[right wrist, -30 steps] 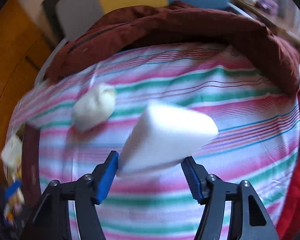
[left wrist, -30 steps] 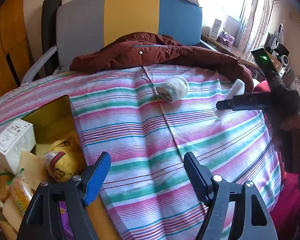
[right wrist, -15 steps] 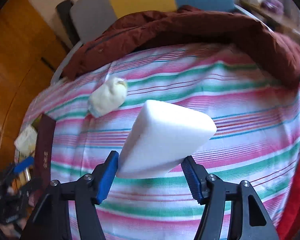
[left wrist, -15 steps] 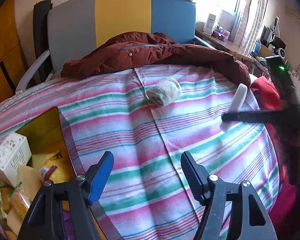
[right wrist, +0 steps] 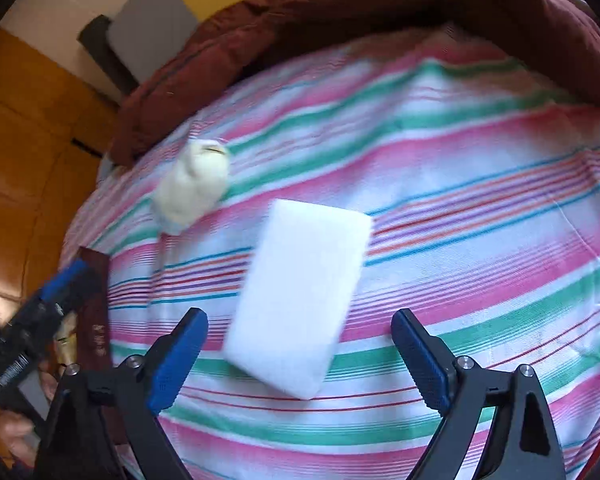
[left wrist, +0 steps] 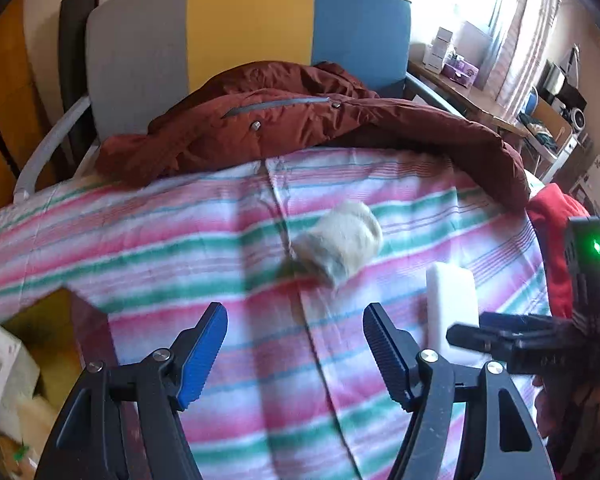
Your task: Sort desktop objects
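Observation:
A white sponge block lies on the striped cloth between and just ahead of my right gripper, whose jaws stand wide open and clear of it. The block also shows in the left wrist view, beside the right gripper. A cream rolled cloth lies on the stripes further back, also in the right wrist view. My left gripper is open and empty, above the cloth in front of the roll.
An open box with a white carton and other items sits at the left. A dark red jacket lies across the back. A chair back stands behind. A red cloth is at the right edge.
My right gripper has opened and let go of the white sponge block, which now lies flat on the cloth. My left gripper has moved right, away from the box and toward the roll.

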Available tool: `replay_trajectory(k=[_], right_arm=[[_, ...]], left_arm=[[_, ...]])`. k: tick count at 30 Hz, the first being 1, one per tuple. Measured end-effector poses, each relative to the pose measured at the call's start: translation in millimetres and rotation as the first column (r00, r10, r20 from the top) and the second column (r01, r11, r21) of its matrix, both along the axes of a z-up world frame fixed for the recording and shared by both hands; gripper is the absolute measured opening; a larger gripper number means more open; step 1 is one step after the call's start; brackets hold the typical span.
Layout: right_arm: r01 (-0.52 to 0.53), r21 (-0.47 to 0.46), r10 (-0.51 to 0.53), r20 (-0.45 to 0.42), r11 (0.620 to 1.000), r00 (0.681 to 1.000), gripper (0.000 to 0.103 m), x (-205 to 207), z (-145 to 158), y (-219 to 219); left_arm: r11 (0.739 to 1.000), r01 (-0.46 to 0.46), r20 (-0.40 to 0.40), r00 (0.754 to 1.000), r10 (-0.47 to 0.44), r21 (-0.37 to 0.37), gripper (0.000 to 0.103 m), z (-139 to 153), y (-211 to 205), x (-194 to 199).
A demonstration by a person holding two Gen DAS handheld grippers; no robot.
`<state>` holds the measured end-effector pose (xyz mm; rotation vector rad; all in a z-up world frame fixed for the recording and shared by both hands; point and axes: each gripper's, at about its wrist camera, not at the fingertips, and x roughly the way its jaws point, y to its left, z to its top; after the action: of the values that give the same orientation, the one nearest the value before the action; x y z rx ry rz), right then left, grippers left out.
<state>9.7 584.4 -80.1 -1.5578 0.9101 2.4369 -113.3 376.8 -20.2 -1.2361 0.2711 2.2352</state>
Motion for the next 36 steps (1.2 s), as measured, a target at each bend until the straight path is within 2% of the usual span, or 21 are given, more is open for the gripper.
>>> replay_trajectory(k=[2,3,5,9,15,21,27,29,31,33,36], right_arm=[[0.017,0.039,-0.017,-0.006,0.999,1.0,0.101,-1,2,-3],[0.028,0.073,-0.028,0.0,0.997,1.0,0.102,-2,2,-4],[0.05,0.152,-0.056,0.037,0.987,0.998,0.103,-6,-2,-8],[0.024,0.187,-0.045,0.107,0.982,0.993,0.103,-19,-4,-13],[0.012,0.224,-0.033,0.089,0.974,0.995,0.103,-19,-6,-19],[-0.004,0.214,-0.019,0.104,0.977,0.994,0.103,-21,-5,-20],[-0.016,0.222,-0.008,0.106,0.975,0.994,0.103,-25,-3,-23],[-0.018,0.222,-0.005,0.103,0.975,0.995,0.103,-26,-2,-23],[-0.017,0.22,-0.005,0.1,0.975,0.995,0.1,-26,-1,-24],[-0.024,0.212,0.005,0.089,0.977,0.996,0.094,-25,2,-22],[-0.037,0.195,0.023,0.07,0.98,0.997,0.079,-26,6,-25]], left_arm=[[1.0,0.02,-0.033,0.999,-0.02,0.002,0.075,2,9,-5],[0.999,0.039,-0.045,0.998,-0.039,-0.006,0.079,1,15,-8],[0.997,0.075,-0.064,0.995,-0.077,-0.033,0.079,-1,27,-13],[0.988,0.137,-0.099,0.985,-0.144,-0.075,0.081,-6,48,-19],[0.977,0.181,-0.118,0.974,-0.195,-0.116,0.081,-16,71,-26],[0.969,0.19,-0.092,0.974,-0.206,-0.16,0.083,-34,87,-36],[0.974,0.208,0.004,0.978,-0.208,-0.086,0.084,-51,90,-46],[0.978,0.201,0.047,0.979,-0.198,-0.053,0.079,-57,90,-48],[0.98,0.197,0.061,0.979,-0.195,-0.027,0.062,-57,88,-46],[0.977,0.211,0.061,0.976,-0.209,-0.023,0.051,-56,90,-39],[0.976,0.215,0.055,0.976,-0.213,-0.045,0.048,-55,91,-30]])
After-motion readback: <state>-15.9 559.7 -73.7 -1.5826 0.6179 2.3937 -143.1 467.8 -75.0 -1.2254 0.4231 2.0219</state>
